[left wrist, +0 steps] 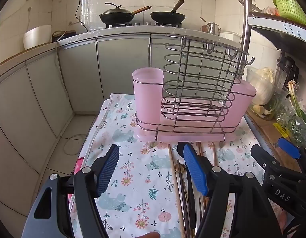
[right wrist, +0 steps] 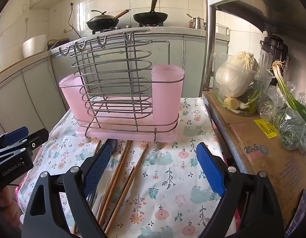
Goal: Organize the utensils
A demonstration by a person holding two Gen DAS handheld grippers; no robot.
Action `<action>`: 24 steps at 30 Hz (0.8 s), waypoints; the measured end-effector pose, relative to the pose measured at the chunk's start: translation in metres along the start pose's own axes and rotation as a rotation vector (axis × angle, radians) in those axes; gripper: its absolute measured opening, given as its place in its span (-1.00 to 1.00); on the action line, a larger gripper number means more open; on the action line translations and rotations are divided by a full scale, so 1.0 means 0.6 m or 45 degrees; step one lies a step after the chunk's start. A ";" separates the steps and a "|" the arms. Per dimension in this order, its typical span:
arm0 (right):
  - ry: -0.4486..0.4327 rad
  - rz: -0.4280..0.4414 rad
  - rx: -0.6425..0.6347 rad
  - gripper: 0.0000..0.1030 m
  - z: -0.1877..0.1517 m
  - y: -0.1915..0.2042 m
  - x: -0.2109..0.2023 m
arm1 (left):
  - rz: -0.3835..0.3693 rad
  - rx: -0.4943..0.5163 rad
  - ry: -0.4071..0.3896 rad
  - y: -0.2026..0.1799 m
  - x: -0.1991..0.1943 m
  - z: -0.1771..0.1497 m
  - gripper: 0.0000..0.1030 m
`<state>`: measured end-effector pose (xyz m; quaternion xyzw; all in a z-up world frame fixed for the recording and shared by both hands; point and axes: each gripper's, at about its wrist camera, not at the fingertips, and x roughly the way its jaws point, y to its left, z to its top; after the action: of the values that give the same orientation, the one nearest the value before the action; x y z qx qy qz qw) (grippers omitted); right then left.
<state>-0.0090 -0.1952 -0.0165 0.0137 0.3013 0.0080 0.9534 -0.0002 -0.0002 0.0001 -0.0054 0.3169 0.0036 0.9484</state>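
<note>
Hovering over the floral cloth (right wrist: 168, 178) on the bench, both grippers are standing fully released with nothing between their fingers: the left gripper (left wrist: 151, 170) is hanging over bare cloth just left of the utensils, and the right gripper (right wrist: 155, 168) is straddling their right side.

Nothing is being carried yet, so this looks like the very start of sorting, the reach toward a first pick. The loose chopsticks (right wrist: 121, 170) are lying in a heap on the cloth just in front of the wire utensil rack (right wrist: 117, 83), tips pointing toward it. The next move probably calls for lowering one gripper onto a single stick or a pair, closing across the thin shaft, then lifting it into a cup.

Counting: one rack, two pink cups at its ends, the nearer-right one (right wrist: 166, 91) and the other (right wrist: 70, 95). At least five brown sticks are showing; the pile overlaps, so an exact count is not possible. A darker utensil (right wrist: 113, 144) is lying among them, though its kind is unclear.
</note>
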 end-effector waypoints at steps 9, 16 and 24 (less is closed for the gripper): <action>0.000 -0.003 -0.003 0.72 -0.001 0.001 -0.001 | -0.005 -0.001 0.002 -0.001 0.001 0.000 0.30; 0.001 -0.002 -0.002 0.72 0.000 0.000 -0.001 | -0.005 0.000 0.007 -0.003 0.001 0.001 0.30; 0.002 -0.002 -0.002 0.72 0.000 0.000 -0.001 | -0.003 -0.002 0.007 -0.005 0.000 -0.001 0.30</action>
<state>-0.0094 -0.1954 -0.0164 0.0126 0.3020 0.0074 0.9532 -0.0002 -0.0032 -0.0003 -0.0066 0.3196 0.0028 0.9475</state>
